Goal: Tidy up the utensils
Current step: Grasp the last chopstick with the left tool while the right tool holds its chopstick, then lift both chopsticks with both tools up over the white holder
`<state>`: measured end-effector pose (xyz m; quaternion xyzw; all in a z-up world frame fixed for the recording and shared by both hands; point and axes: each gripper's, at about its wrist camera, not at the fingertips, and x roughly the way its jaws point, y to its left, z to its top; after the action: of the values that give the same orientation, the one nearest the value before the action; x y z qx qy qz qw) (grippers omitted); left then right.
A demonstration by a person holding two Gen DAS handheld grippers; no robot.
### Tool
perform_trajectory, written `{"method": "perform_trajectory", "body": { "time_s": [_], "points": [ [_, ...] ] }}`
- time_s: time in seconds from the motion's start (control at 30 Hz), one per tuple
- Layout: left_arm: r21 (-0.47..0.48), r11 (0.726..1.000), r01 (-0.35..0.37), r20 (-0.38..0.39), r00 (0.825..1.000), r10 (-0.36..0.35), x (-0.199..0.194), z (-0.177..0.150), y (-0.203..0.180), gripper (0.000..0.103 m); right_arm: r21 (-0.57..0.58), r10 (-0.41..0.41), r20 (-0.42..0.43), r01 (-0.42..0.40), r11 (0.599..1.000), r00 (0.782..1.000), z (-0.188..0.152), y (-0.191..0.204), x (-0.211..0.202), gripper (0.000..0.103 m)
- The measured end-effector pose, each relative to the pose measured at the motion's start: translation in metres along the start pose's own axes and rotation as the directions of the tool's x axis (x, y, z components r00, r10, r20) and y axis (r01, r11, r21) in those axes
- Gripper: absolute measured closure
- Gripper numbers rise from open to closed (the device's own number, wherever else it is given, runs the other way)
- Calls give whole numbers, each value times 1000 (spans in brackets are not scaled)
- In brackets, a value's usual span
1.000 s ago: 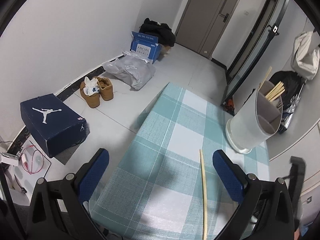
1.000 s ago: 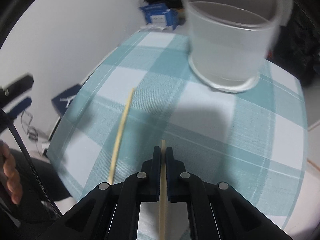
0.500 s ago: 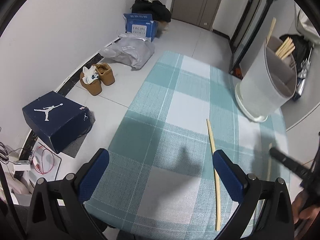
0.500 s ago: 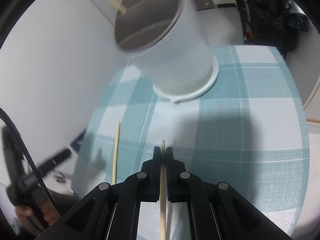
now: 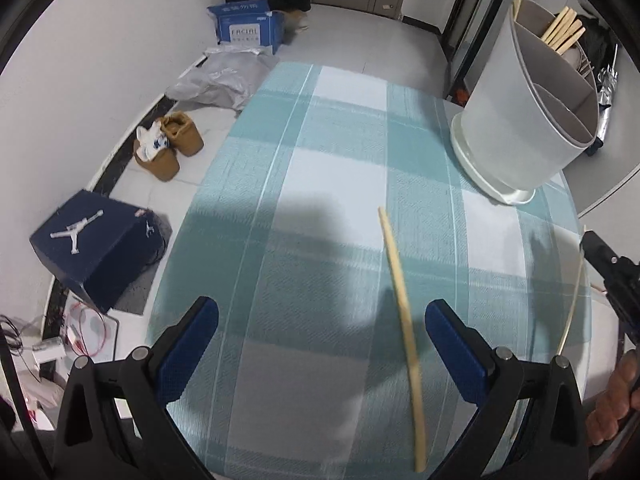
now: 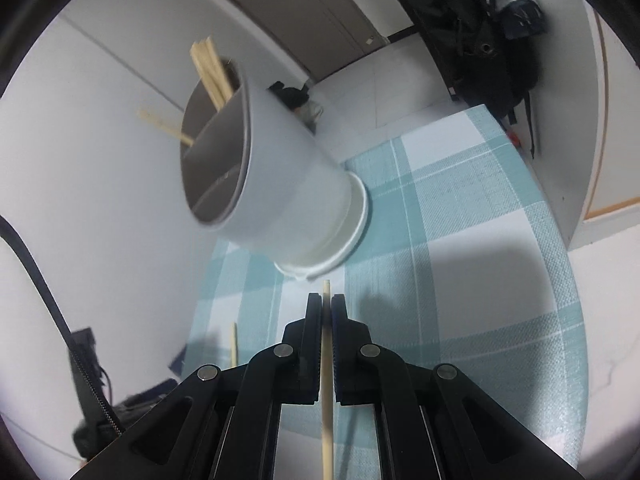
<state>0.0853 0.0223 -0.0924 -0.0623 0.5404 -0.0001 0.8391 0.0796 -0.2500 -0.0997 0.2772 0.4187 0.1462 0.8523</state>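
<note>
A pale wooden chopstick (image 5: 402,308) lies on the teal checked tablecloth (image 5: 320,184), just inside the right finger of my open left gripper (image 5: 320,344), which hangs above it. My right gripper (image 6: 327,306) is shut on a second chopstick (image 6: 327,400), whose tip pokes out just short of the white divided utensil holder (image 6: 288,192). That holder (image 5: 520,120) stands at the table's far right with several chopsticks (image 5: 560,34) in one compartment. In the left wrist view the right gripper (image 5: 596,248) shows at the right edge with its chopstick (image 5: 574,300).
On the floor left of the table are a navy shoe box (image 5: 96,240), tan boots (image 5: 172,148), a grey bag (image 5: 224,80) and a blue carton (image 5: 248,26). A hand (image 5: 616,400) holds the right gripper. Dark bags (image 6: 488,40) lean by the door.
My left gripper has tipped down and closed in on the table's chopstick. My right gripper rolled and swung toward the holder with its chopstick, so the holder now appears tilted and nearer.
</note>
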Motion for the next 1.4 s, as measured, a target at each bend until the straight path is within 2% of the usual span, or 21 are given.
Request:
{"method": "perform_trajectory", "body": {
  "time_s": [0.07, 0.27, 0.4, 0.5, 0.6, 0.7, 0.8, 0.87, 0.93, 1.03, 1.4],
  "points": [
    [-8, 1000, 11, -13, 1000, -11, 3, 5, -5, 1, 14, 13, 9, -14, 1000, 1000, 3, 1, 3, 99],
    [-24, 999, 22, -116, 993, -24, 27, 21, -18, 2, 79, 54, 36, -57, 995, 998, 16, -7, -6, 99],
    [-8, 1000, -24, -149, 989, 23, 38, 25, -22, 7, 96, 53, 39, -57, 994, 998, 20, -10, -10, 99],
    [16, 998, -65, -141, 988, 66, 38, 26, -25, 15, 92, 51, 51, -55, 994, 997, 23, -11, -13, 99],
    [38, 996, -77, -128, 989, 81, 36, 27, -29, 27, 88, 61, 62, -66, 994, 996, 24, -12, -16, 99],
    [34, 997, -75, -116, 990, 78, 34, 29, -33, 46, 82, 66, 65, -72, 994, 996, 23, -11, -18, 99],
    [32, 997, -66, -111, 991, 70, 32, 29, -41, 68, 65, 69, 59, -73, 995, 996, 23, -8, -19, 99],
    [39, 998, -57, -112, 992, 61, 32, 30, -46, 87, 52, 67, 61, -70, 996, 996, 23, -6, -19, 99],
    [39, 998, -42, -117, 992, 46, 33, 31, -50, 97, 50, 67, 61, -70, 996, 996, 23, -5, -20, 99],
    [41, 998, -48, -114, 992, 53, 34, 31, -52, 101, 56, 65, 59, -68, 996, 996, 22, -6, -20, 99],
    [37, 999, -14, -89, 996, 17, 29, 31, -47, 101, 36, 57, 67, -60, 998, 996, 20, -1, -24, 99]
  ]
}}
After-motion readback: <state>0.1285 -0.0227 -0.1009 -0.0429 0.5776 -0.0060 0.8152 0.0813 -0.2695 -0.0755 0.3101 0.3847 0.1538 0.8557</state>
